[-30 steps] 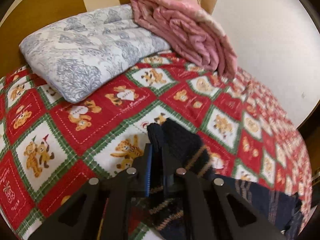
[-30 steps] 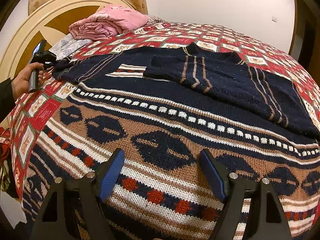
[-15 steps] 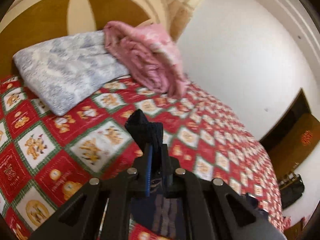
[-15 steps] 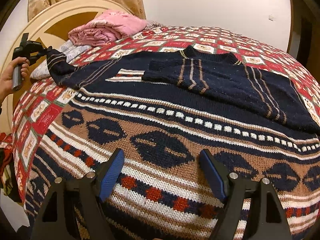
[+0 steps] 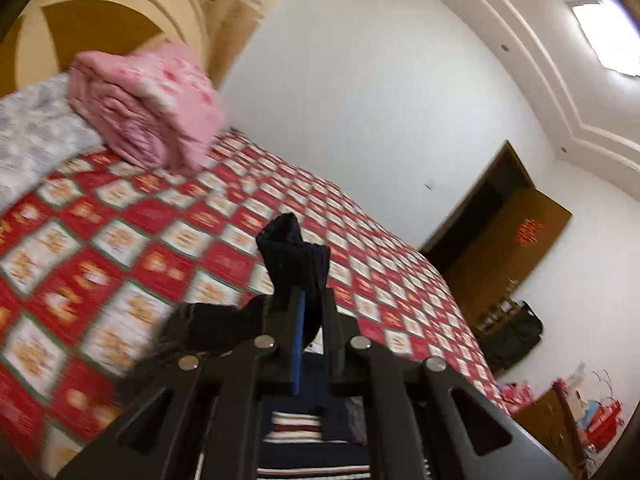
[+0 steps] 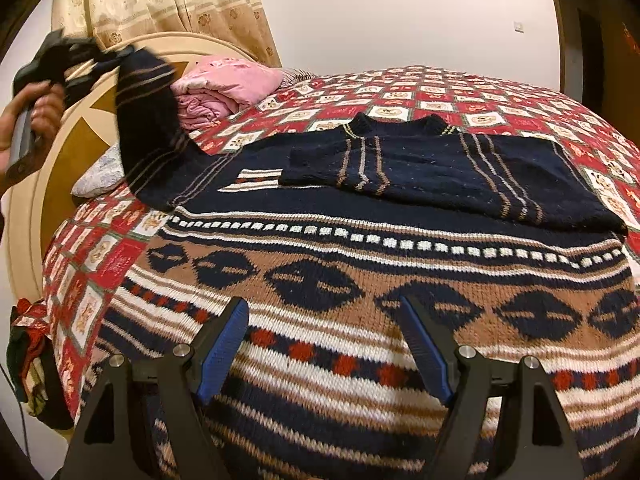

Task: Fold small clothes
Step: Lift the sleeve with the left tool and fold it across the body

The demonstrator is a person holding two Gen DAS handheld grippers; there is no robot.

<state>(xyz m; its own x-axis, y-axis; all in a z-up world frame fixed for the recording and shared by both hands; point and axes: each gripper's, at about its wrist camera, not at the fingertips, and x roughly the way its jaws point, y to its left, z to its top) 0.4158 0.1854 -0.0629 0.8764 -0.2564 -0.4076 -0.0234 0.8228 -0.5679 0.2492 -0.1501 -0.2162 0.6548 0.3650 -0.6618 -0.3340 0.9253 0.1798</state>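
Sweater (image 6: 400, 240), spread flat on bedspread (image 6: 460, 92); left sleeve (image 6: 148, 120) raised, pinched in left gripper (image 5: 310, 304); right gripper (image 6: 324, 340) spread, idle above hem; sleeve-fold step, next laying sleeve across chest.

Sleeve (image 6: 146, 128) now higher, off the bedspread (image 6: 460, 92).

White walls (image 5: 360, 80) enclose a bed (image 6: 460, 92) under a red checked quilt. Beyond the right hand-held gripper stand a cream arched headboard (image 6: 48, 208) and beige curtain (image 6: 168, 4); a brown door (image 5: 504, 248) lies right of the left one.
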